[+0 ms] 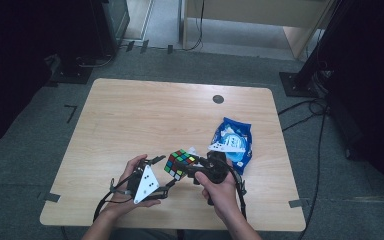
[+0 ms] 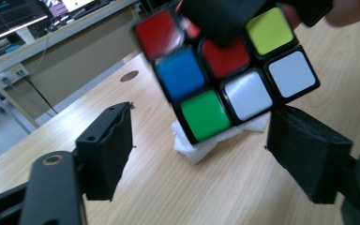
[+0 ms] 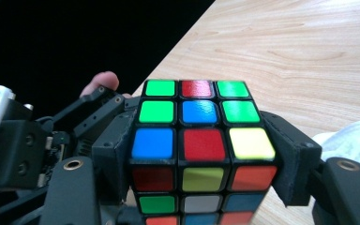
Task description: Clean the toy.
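The right claw (image 3: 201, 183) pinches the puzzle cube (image 3: 199, 140) by 2 opposite sides, holding it just above the tabletop (image 1: 145, 115) so its layers stay free to turn. The left claw (image 2: 201, 154) is spread below the cube, touching nothing.

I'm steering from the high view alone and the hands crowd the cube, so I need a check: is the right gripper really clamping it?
Observer: Yes. In the right gripper view, the right gripper has its fingers pressed on two opposite sides of the cube.
Operator: And the left gripper?
Observer: The left gripper is open. Its two fingers stand wide apart below the cube and are not clamping it.
Operator: What's the white bit by the cube?
Observer: It's a crumpled white tissue lying on the table beneath the cube.
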`<state>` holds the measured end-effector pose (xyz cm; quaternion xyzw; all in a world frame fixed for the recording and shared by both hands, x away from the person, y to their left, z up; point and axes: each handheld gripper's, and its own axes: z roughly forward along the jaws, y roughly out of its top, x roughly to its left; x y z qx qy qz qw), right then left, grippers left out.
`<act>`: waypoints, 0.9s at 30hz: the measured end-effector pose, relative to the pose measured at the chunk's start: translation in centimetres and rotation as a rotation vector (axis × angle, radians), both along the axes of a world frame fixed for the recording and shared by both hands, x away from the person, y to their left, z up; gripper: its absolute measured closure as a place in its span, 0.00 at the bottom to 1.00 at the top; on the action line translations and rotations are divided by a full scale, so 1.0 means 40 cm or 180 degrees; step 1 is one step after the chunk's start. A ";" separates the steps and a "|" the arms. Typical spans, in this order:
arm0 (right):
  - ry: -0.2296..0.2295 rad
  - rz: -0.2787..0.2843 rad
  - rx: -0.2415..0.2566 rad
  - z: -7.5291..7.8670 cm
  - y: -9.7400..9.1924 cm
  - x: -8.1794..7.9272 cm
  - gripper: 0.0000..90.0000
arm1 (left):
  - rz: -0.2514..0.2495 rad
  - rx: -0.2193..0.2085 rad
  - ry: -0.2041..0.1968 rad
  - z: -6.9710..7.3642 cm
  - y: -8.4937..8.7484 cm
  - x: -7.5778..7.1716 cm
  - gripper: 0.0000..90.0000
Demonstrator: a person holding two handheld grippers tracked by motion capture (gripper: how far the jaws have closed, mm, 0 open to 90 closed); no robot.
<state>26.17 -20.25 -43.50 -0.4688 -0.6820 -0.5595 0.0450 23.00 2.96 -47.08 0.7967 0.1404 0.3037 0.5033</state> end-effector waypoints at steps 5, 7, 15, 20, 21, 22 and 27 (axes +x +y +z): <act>0.0024 -0.0002 -0.0052 -0.005 0.006 -0.001 0.38 | -0.0004 0.0035 -0.0020 0.000 -0.008 -0.003 0.22; 0.0030 -0.0011 -0.0076 -0.006 0.006 -0.001 0.38 | -0.0016 0.0030 -0.0029 0.000 -0.012 -0.006 0.22; 0.0089 0.0060 -0.0158 -0.014 0.022 -0.003 0.38 | -0.0070 0.0020 -0.0044 0.004 -0.024 -0.014 0.19; 0.0108 0.0129 -0.0268 -0.020 0.036 -0.005 0.38 | -0.0132 0.0019 -0.0064 0.005 -0.030 -0.020 0.20; 0.0123 0.0135 -0.0293 -0.022 0.040 -0.006 0.38 | -0.0130 0.0063 -0.0081 0.003 -0.032 -0.021 0.22; 0.0140 0.0183 -0.0243 -0.023 0.044 -0.007 0.38 | -0.0112 0.0144 -0.0112 -0.003 -0.038 -0.023 0.29; 0.0096 0.0211 -0.0276 -0.020 0.050 -0.011 0.38 | -0.0174 0.0120 -0.0106 0.001 -0.035 -0.026 0.37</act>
